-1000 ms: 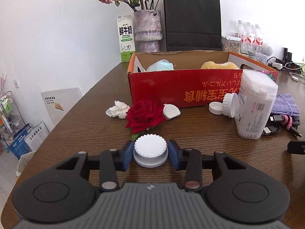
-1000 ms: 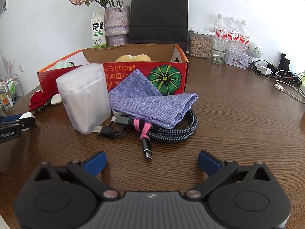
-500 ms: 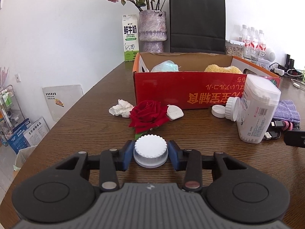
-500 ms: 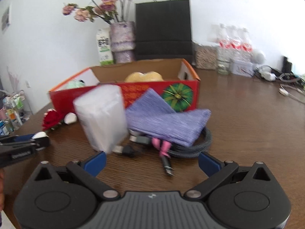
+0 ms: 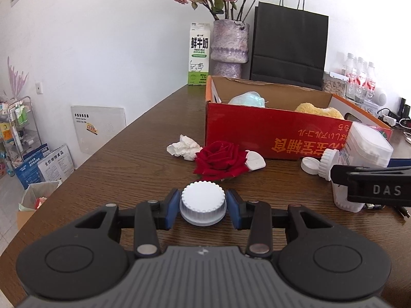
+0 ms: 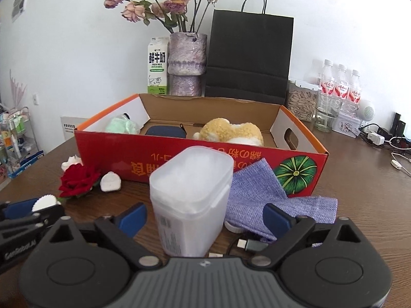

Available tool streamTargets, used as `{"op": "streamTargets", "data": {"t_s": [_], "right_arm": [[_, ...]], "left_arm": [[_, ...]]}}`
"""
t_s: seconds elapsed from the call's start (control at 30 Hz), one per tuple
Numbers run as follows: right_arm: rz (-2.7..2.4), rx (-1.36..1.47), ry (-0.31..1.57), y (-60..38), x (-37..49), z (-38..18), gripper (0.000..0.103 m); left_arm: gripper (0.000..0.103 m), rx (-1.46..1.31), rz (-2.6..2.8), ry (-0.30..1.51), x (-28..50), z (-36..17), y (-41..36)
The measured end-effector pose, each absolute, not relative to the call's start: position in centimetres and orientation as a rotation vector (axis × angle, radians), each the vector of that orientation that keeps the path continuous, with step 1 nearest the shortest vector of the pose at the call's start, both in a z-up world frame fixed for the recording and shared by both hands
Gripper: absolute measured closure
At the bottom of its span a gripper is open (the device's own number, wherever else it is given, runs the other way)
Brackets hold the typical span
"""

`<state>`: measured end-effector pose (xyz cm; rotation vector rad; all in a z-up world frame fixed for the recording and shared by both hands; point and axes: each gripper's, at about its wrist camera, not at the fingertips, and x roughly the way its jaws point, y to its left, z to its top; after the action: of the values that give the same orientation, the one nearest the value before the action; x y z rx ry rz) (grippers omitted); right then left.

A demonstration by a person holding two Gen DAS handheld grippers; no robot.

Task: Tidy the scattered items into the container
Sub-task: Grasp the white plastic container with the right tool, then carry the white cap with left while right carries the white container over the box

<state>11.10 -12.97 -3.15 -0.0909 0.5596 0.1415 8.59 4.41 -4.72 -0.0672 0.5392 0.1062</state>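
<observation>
My left gripper [image 5: 203, 206] is shut on a white ribbed cap [image 5: 203, 201] just above the wooden table; it also shows at the left edge of the right wrist view, the cap [image 6: 43, 202] between its blue pads. My right gripper [image 6: 205, 218] is closing, and a translucent white tub [image 6: 190, 200] stands upright between its pads, which do not press on it. Behind stands the red cardboard box [image 6: 179, 164] holding a pale green mask, a dark blue case and a yellow plush. A red rose [image 5: 218, 160], a crumpled tissue [image 5: 183, 150] and a small white piece [image 5: 254, 161] lie before the box.
A purple cloth [image 6: 257, 192] and coiled cables [image 6: 246, 243] lie right of the tub. A small white jar [image 5: 326, 163] lies on its side beside its lid [image 5: 310, 165]. A vase, milk carton, black bag and bottles stand behind the box. The table edge runs along the left.
My right gripper has swung left from the cables and now straddles the white tub, its jaws narrower. The left gripper keeps hold of the cap and has rolled slightly.
</observation>
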Motion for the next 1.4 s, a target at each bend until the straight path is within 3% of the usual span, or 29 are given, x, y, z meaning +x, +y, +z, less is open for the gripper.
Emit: {"op": "streamTargets", "data": {"t_s": [0.03, 0.1, 0.27, 0.93, 1.4], "right_arm": [[0.146, -0.092, 0.564, -13.0, 11.3, -3.3, 0.018], [0.163, -0.082, 0.575, -13.0, 11.5, -3.5, 0.048], [0.178, -0.038, 0.540, -14.1, 10.4, -3.4, 0.061], [0.207, 0.019, 0.402, -16.4, 9.0, 0.2, 0.064], [0.152, 0.046, 0.225, -17.8, 14.5, 5.0, 0.063]], "left_arm": [[0.063, -0.070, 0.105, 0.541, 8.6, -4.7, 4.5], [0.063, -0.073, 0.105, 0.541, 8.5, -4.7, 4.5], [0.063, -0.073, 0.113, 0.542, 8.5, -4.7, 4.5], [0.063, -0.060, 0.085, 0.435, 9.5, -0.2, 2.7], [0.063, -0.146, 0.080, 0.308, 16.4, 5.4, 0.5]]}}
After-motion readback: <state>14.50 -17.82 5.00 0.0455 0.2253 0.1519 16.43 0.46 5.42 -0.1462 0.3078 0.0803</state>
